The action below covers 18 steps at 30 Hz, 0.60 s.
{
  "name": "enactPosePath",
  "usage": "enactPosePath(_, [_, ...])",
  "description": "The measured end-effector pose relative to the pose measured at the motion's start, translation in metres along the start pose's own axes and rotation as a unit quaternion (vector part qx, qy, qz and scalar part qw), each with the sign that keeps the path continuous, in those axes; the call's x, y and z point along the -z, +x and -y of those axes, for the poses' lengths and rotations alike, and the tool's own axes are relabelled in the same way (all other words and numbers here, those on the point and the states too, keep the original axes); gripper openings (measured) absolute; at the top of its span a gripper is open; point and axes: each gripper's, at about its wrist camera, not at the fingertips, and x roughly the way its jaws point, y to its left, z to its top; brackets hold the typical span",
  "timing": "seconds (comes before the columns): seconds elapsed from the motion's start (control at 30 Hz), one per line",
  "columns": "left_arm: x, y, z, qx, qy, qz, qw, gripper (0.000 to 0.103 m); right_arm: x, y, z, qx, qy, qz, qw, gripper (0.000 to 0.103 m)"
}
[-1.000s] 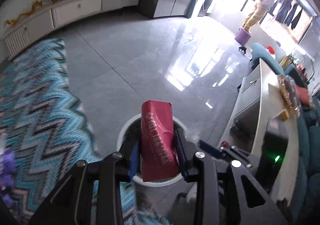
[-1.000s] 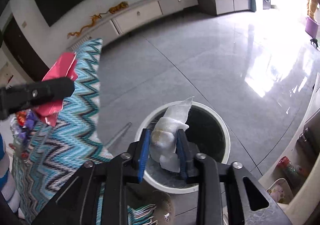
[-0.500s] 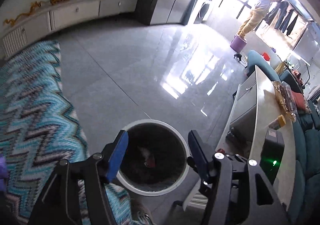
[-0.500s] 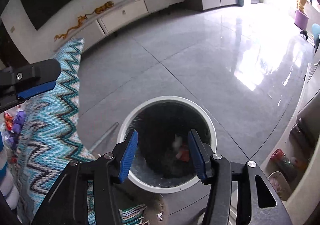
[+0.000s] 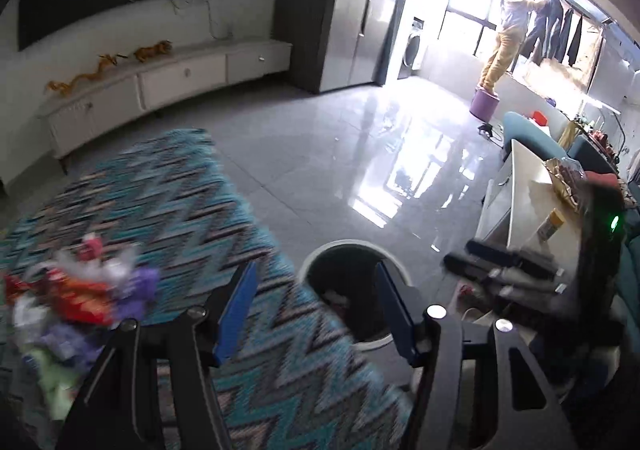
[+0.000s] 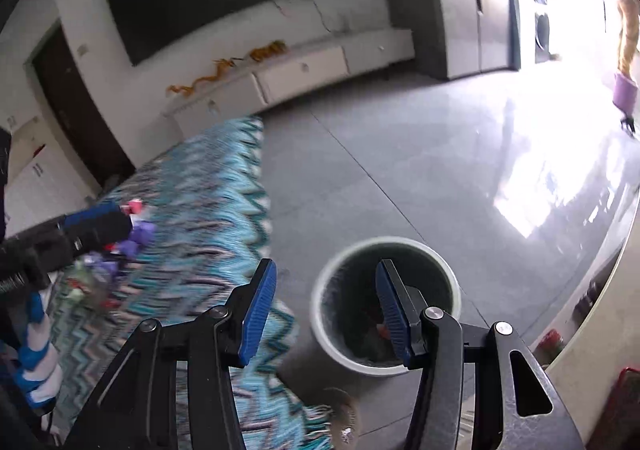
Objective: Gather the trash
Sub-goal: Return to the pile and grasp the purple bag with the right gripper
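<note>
In the left wrist view, the left gripper [image 5: 314, 308] is seen parted and empty; blurred trash [image 5: 76, 294] is heaped at the rug's [image 5: 168, 194] left edge. In the right wrist view, the right gripper [image 6: 324, 308] is held apart and empty, and dropped scraps are seen inside the bin [image 6: 332, 342], just off the rug's right edge.

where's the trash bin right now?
The bin stands on the grey floor just off the zigzag rug's right edge, low centre in both wrist views, behind each gripper's right finger.
</note>
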Motion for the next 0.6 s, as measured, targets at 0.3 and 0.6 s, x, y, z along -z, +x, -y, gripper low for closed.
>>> enactPosePath(0.3, [0.063, -0.064, -0.106, -0.082, -0.064, 0.012, 0.9945, 0.059, -0.012, -0.026, -0.085, -0.055, -0.068, 0.01, 0.996, 0.052])
enactPosePath(0.6, [0.106, -0.047, -0.164, -0.079, -0.116, -0.021, 0.99, 0.045, -0.014, 0.011, -0.152, -0.089, -0.125, -0.029, 0.988, 0.052])
